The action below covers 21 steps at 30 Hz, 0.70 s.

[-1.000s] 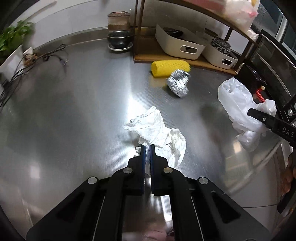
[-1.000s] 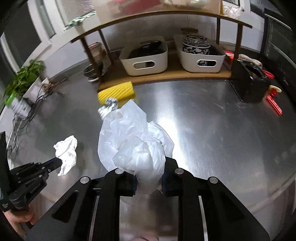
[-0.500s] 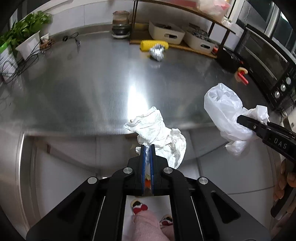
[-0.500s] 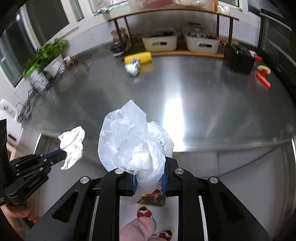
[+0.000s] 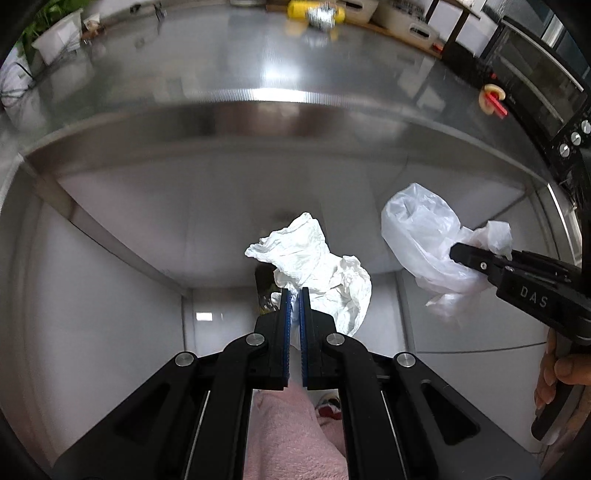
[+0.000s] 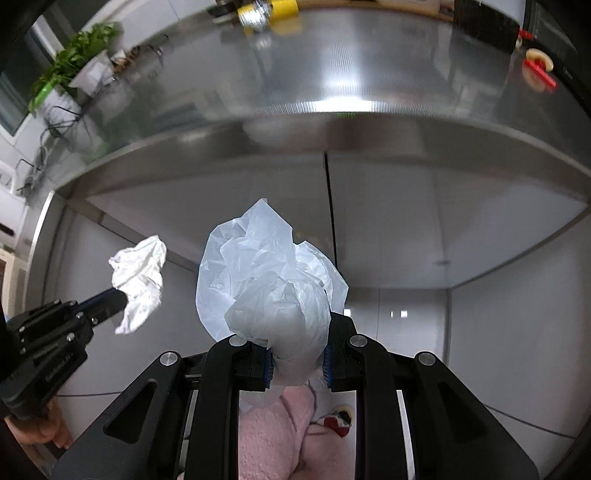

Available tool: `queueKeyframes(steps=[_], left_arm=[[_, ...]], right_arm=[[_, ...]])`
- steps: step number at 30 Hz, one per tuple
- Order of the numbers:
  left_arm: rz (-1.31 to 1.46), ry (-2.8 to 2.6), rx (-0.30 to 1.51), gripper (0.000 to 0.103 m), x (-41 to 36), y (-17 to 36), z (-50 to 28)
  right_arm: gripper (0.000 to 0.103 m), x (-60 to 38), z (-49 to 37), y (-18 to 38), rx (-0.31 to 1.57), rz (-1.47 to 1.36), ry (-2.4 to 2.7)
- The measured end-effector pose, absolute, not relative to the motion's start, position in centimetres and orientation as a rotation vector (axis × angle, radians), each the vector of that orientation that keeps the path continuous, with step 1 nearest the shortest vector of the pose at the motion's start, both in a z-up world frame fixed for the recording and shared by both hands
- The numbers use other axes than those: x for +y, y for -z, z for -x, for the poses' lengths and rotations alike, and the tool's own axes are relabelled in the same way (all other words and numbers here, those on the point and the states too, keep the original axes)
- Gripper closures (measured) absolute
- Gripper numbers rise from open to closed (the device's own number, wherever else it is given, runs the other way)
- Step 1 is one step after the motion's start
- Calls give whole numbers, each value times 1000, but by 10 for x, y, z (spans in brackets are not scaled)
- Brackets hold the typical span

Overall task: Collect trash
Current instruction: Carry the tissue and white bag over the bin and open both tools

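My left gripper is shut on a crumpled white tissue, held in the air below the front edge of the steel table. My right gripper is shut on a crumpled white plastic bag, also off the table. The bag and right gripper show at the right of the left wrist view. The tissue and left gripper show at the left of the right wrist view. A foil ball and a yellow sponge-like roll lie at the table's far side.
Grey cabinet fronts fill the space under the table. A potted plant and cables stand at the far left. A black oven and a red-and-cream tool are at the right. Pink-clad legs are below.
Both grippers have drawn back and down off the table with their loads. The view has dropped from the tabletop to below its front edge.
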<state>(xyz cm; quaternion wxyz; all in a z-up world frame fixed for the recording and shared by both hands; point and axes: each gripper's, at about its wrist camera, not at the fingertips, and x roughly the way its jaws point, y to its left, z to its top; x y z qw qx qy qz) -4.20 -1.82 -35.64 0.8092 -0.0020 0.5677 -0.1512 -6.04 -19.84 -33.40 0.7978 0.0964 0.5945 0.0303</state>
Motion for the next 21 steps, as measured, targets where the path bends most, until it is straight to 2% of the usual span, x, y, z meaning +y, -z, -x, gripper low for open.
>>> queueKeyframes(steps=[11, 21], left_arm=[[-14, 367, 1339, 100, -44, 440, 24], [-24, 367, 1403, 100, -52, 482, 6]], right_arm=[[81, -202, 38, 419, 1423, -255, 0], [76, -203, 17, 459, 1472, -287, 23]])
